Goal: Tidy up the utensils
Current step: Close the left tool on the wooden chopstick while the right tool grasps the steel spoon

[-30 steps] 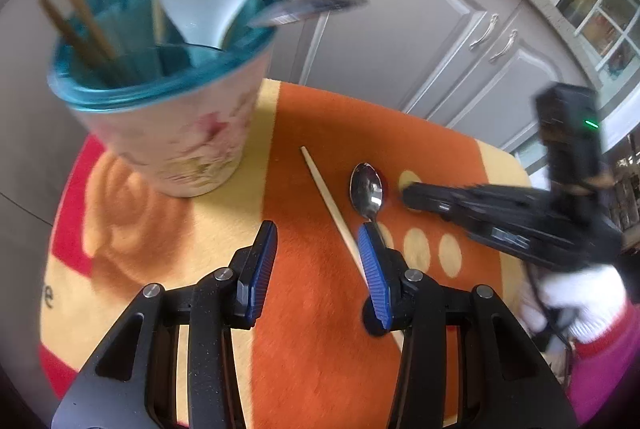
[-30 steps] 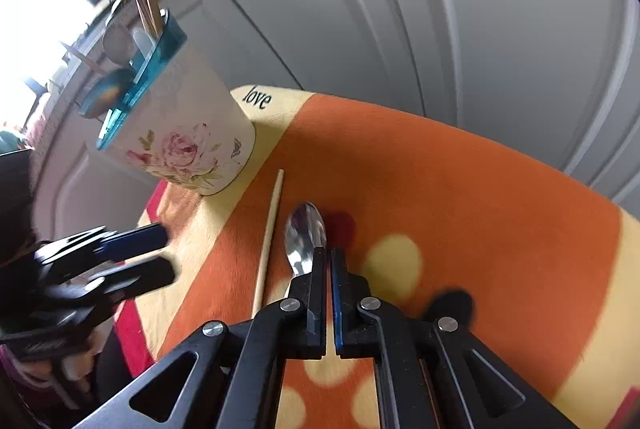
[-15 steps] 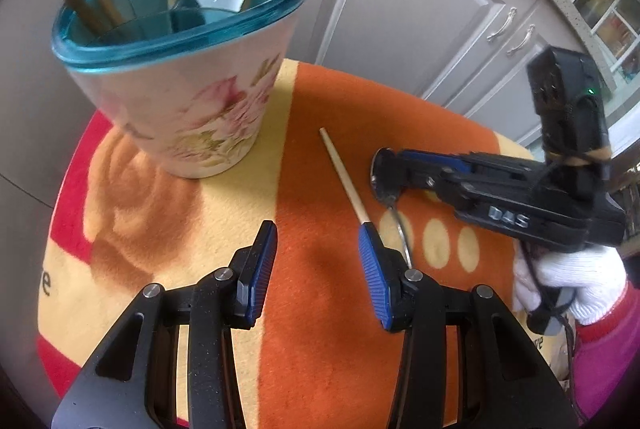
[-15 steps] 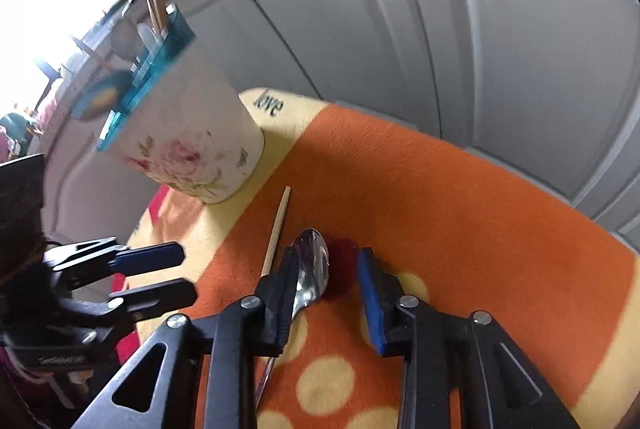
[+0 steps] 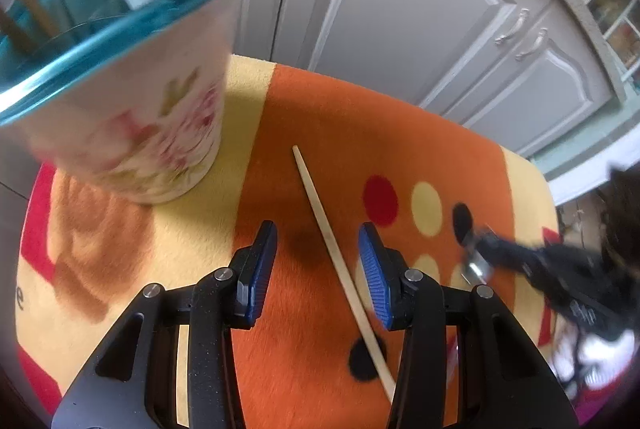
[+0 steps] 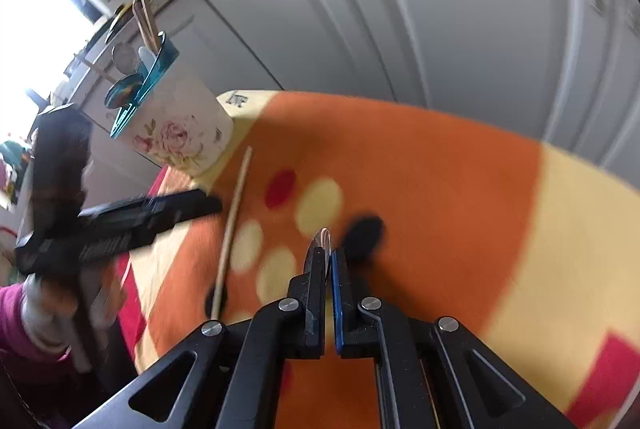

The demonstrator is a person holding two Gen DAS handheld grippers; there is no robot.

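Observation:
A floral cup with a teal rim [image 5: 132, 125] stands on the orange cloth and holds chopsticks and spoons; it shows far left in the right wrist view [image 6: 180, 133]. A single wooden chopstick [image 5: 340, 257] lies on the cloth, passing between the fingers of my open left gripper [image 5: 318, 269]. It also shows in the right wrist view [image 6: 234, 221]. My right gripper [image 6: 327, 257] is shut on the metal spoon [image 6: 323, 239], whose bowl pokes out past the fingertips, lifted off the cloth. In the left wrist view the right gripper [image 5: 480, 257] is blurred at the right with the spoon [image 5: 474, 267].
The orange and yellow cloth [image 5: 400, 133] with dots covers a small table. Grey cabinet doors [image 5: 400, 1] stand close behind. The left gripper body [image 6: 120, 221] reaches in from the left in the right wrist view.
My right gripper closed on the spoon and pulled it back to the right, off the cloth. My left gripper moved forward over the chopstick, closer to the cup.

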